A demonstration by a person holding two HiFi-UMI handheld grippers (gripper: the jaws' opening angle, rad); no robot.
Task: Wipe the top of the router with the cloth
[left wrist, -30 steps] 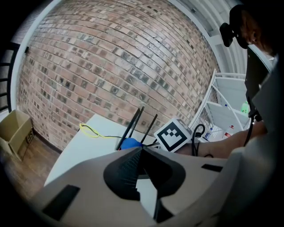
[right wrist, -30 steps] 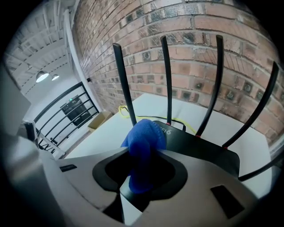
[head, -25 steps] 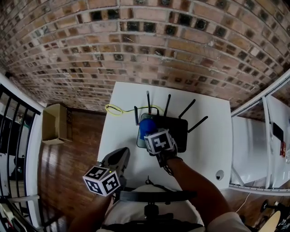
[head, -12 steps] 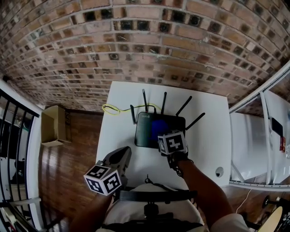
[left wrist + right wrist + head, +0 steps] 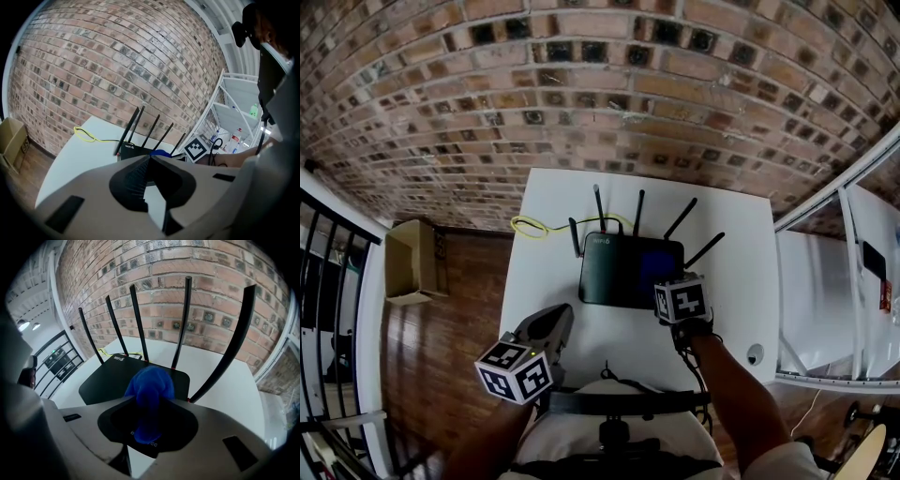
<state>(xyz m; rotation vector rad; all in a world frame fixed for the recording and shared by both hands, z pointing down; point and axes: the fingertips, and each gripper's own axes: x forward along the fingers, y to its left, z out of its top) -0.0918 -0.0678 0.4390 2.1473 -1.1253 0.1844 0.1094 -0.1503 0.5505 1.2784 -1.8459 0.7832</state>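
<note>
Even daylight, strong fisheye bending at edges, dark vignette corners, soft shadows, near tongs slightly blurred

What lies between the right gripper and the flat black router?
A bunched blue cloth, clamped in the right gripper, over the router; the right gripper view shows it.

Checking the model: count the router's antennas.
5 antennas: three along the router's back edge, one at its back left corner, one off its right side. None seem hidden.
</note>
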